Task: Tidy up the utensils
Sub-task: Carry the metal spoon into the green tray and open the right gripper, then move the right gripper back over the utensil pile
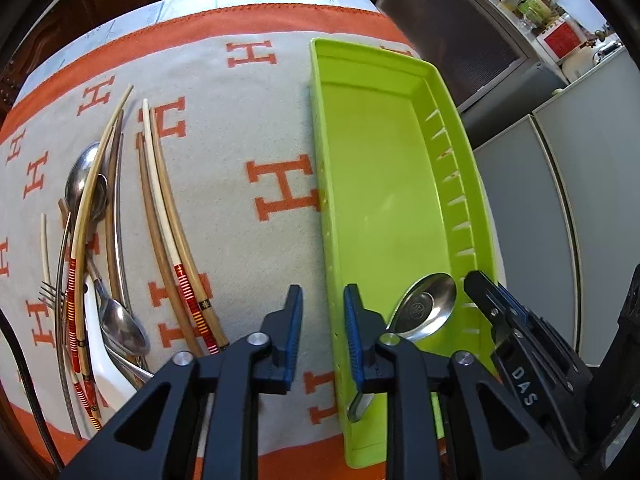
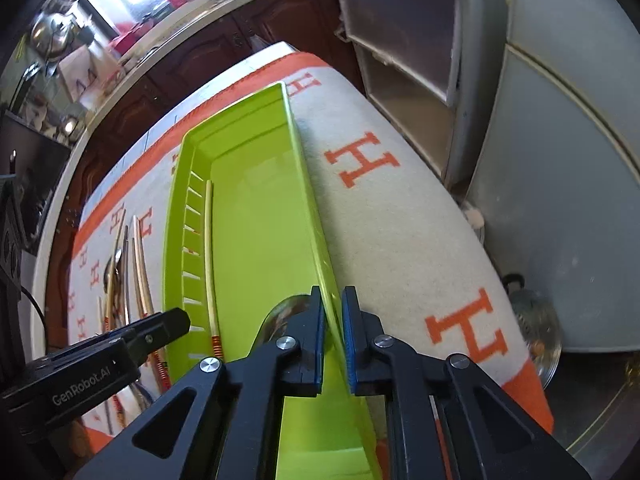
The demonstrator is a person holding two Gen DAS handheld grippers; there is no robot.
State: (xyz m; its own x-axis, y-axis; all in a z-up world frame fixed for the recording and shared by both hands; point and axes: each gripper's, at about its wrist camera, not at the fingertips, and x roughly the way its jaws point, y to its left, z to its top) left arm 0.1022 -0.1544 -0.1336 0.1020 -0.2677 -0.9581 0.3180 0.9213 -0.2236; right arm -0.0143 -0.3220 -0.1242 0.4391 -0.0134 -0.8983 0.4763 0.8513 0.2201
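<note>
Cutlery lies heaped along the left edge of the cloth-covered counter (image 1: 240, 120). One fork (image 1: 50, 294), one white ceramic spoon (image 1: 102, 360) and at least two loose metal spoons (image 1: 122, 322) are tangled there with about seven chopsticks (image 1: 176, 240). The overlap makes that last count unsure.

The chopsticks look light, thin and stiff. They would likely roll, so a pinch across the banded thick end seems safest. The metal pieces are rigid and smooth, probably slippery, and are best taken at mid-handle. The ceramic spoon is the one that could chip.

Next comes the left gripper (image 1: 322, 320), pointing steeply down over the tray's left wall. Its fingers stand a narrow gap apart with nothing clamped between them.

The single green tray (image 1: 376, 200) fills the counter's right side, its long walls slotted. It holds one metal spoon (image 1: 424, 306) at its near end and one chopstick (image 2: 210, 248) along its left wall, seen only from the right wrist.

The right gripper (image 2: 333, 320) has its fingers closed on the tray's right wall near the near corner. That plastic looks light and thin, so I judge it could flex or slide on the cloth.
</note>
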